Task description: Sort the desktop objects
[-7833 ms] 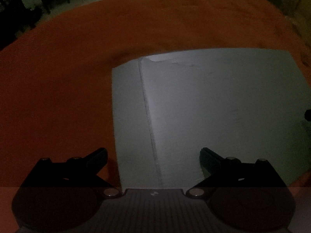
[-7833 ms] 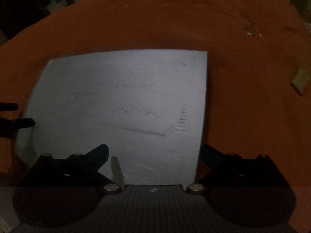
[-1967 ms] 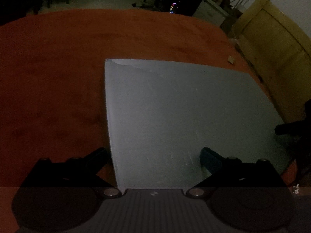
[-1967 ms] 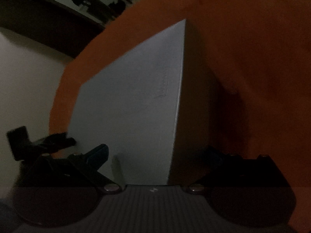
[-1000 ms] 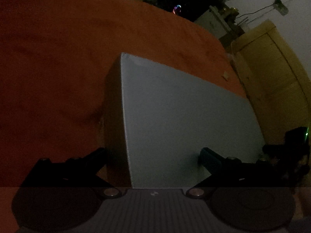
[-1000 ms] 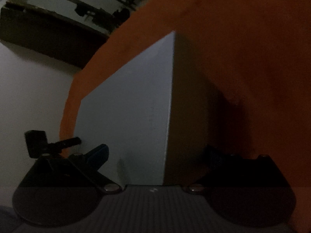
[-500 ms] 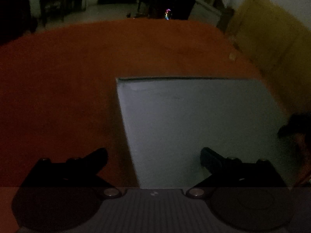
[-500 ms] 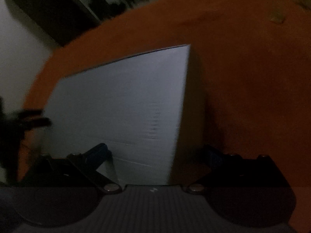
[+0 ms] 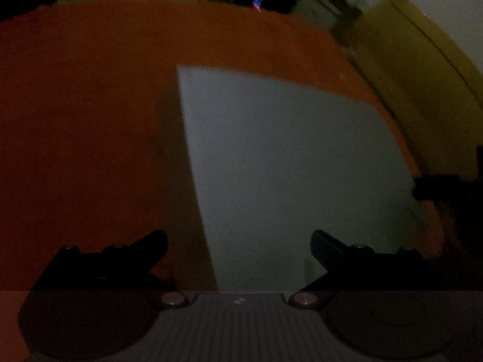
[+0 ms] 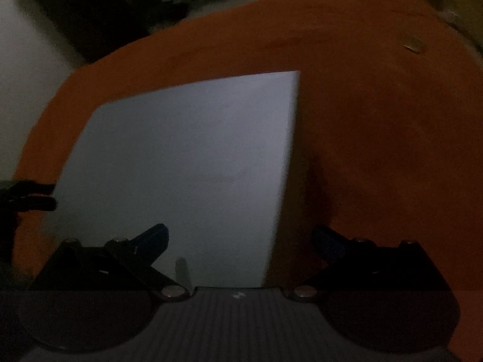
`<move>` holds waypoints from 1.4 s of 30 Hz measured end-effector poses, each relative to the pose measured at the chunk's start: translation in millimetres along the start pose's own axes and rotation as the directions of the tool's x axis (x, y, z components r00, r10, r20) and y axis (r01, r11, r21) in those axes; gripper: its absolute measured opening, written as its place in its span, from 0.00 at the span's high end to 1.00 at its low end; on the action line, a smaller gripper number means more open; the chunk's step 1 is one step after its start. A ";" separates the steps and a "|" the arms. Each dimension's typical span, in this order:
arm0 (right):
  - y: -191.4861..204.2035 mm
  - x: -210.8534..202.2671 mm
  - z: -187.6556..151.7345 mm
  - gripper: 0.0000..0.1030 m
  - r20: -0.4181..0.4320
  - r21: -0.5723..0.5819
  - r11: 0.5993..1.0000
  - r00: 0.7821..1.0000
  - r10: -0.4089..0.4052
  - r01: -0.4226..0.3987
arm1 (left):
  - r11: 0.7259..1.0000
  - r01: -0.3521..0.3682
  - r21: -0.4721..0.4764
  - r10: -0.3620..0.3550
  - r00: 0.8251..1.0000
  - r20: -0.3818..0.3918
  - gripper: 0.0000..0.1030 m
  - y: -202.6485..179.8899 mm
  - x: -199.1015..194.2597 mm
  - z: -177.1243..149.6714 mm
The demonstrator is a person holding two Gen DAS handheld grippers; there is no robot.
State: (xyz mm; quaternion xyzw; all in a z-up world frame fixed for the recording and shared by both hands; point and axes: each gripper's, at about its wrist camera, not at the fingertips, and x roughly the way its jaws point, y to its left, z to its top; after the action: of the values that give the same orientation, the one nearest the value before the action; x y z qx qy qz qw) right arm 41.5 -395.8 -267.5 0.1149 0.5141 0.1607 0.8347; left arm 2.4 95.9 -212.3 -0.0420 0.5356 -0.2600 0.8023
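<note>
Grey-white flat box (image 9: 289, 163) sits on the orange tablecloth (image 9: 84, 126), its near edge between both claws. Left gripper (image 9: 238, 244) straddles its left edge, right gripper (image 10: 240, 239) its right edge, both spread wide and pinching nothing. Neither hand looks nearer.

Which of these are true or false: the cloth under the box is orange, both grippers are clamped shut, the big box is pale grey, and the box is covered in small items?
1. The cloth under the box is orange. True.
2. Both grippers are clamped shut. False: the left gripper and the right gripper both stand open, fingers wide apart.
3. The big box is pale grey. True.
4. The box is covered in small items. False: its top looks bare; one small item lies far off on the cloth.
</note>
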 end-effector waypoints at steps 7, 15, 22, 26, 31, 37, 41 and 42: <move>42.3 -11.7 -41.0 0.00 -0.066 -0.362 0.932 0.998 -0.024 -0.002 | 0.937 -0.096 0.336 0.115 0.993 -0.036 0.00 -36.7 0.8 -41.0; 67.1 16.7 -45.8 0.04 -0.034 -0.397 0.905 0.983 -0.182 0.154 | 0.944 -0.216 0.251 0.220 0.975 0.011 0.00 -39.2 33.3 -26.2; 71.9 15.1 -41.4 0.03 -0.129 -0.342 0.930 0.974 -0.187 0.134 | 0.963 -0.168 0.209 0.184 0.981 -0.058 0.01 -24.3 21.6 -28.5; 68.6 -26.4 -26.3 0.02 -0.108 -0.225 0.968 0.985 -0.135 0.108 | 0.986 -0.096 0.133 0.105 0.993 -0.058 0.01 -22.7 -22.2 -28.6; 78.0 -43.8 5.2 0.00 -0.021 0.038 0.983 0.984 -0.178 0.179 | 0.993 -0.109 0.042 0.109 0.994 0.019 0.00 -29.6 -37.1 9.3; 96.4 5.1 -6.1 0.00 -0.070 -0.048 0.945 0.942 -0.327 0.325 | 0.977 -0.197 -0.077 0.195 0.980 -0.039 0.00 -15.8 20.0 14.5; 85.9 2.7 -24.3 0.00 -0.030 0.042 0.952 0.953 -0.302 0.303 | 0.975 -0.164 -0.151 0.161 0.986 -0.032 0.00 -3.7 21.0 7.4; 81.1 2.6 -23.0 0.00 -0.054 0.081 0.956 0.959 -0.278 0.282 | 0.974 -0.169 -0.151 0.166 0.986 -0.034 0.00 -2.4 19.3 7.0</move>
State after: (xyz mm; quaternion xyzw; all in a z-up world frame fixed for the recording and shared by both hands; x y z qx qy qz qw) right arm 9.8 -319.5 -250.9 0.0743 0.5491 0.0204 0.8322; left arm 13.3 83.5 -224.7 -0.0553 0.5641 -0.1500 0.8101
